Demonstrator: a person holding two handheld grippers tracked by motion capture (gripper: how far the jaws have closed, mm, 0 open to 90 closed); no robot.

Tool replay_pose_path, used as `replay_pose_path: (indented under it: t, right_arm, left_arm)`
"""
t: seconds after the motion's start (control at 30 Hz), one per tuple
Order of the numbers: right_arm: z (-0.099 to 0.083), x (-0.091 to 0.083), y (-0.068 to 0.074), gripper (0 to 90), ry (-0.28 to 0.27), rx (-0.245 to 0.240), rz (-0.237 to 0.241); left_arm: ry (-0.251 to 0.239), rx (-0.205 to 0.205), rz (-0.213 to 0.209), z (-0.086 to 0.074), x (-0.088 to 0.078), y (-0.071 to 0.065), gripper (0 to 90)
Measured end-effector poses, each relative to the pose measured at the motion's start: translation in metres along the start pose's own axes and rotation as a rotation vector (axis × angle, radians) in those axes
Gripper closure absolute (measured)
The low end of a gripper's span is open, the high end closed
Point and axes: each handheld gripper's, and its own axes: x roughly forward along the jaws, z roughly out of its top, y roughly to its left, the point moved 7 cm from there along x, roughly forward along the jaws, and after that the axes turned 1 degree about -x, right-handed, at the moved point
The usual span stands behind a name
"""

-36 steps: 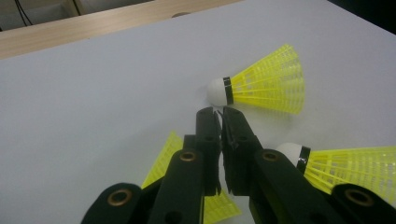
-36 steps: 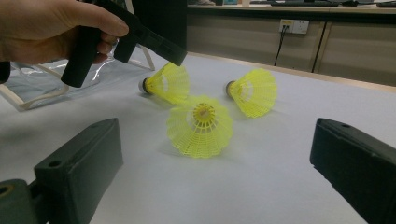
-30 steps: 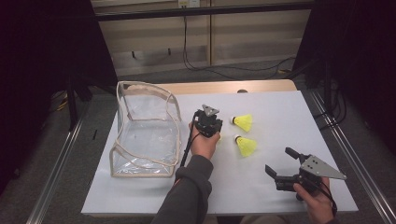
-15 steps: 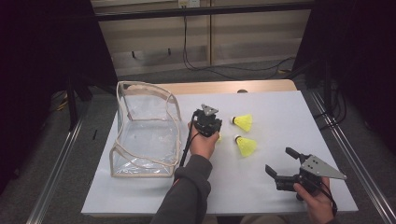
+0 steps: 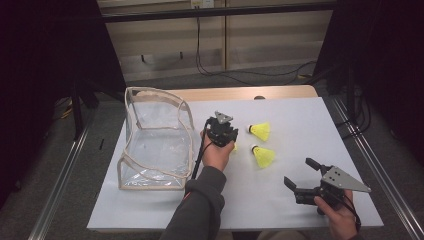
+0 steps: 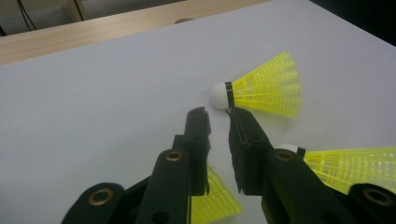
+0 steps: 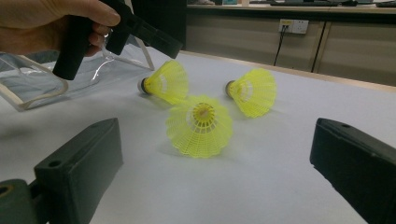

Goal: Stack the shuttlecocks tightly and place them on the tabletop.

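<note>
The left tool (image 6: 218, 116) has just been opening, jaws slightly parted above a yellow shuttlecock (image 6: 212, 198), gripping nothing. The right tool (image 5: 303, 173) rests on the counter (image 5: 300, 115), jaws spread wide and released.

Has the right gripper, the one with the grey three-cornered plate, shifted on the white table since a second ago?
No. The right gripper sits at the same spot near the white table's front right corner, jaws open, as far from the nearer yellow shuttlecock as before.

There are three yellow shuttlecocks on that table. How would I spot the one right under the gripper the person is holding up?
Start at the clear plastic bag on the white table. Just to its right hangs the left hand-held gripper. The shuttlecock beneath it lies closest to the bag and is mostly hidden from above, unlike the other two shuttlecocks lying in the open.
</note>
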Motion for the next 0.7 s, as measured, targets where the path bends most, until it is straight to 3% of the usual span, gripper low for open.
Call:
replay_pose_path:
  t: [0.43, 0.53, 0.7]
  right_arm:
    - [0.0, 0.0, 0.0, 1.5, -0.003, 0.001, -0.003]
    - [0.0, 0.0, 0.0, 1.5, -0.001, -0.001, -0.002]
    - [0.0, 0.0, 0.0, 1.5, 0.0, -0.001, -0.001]
  left_arm:
    - [0.007, 0.001, -0.026, 0.0, -0.01, -0.007, 55.0]
    - [0.01, 0.007, -0.023, -0.001, -0.011, -0.008, 46.1]
    - [0.01, -0.014, -0.041, -0.004, -0.014, -0.014, 36.0]
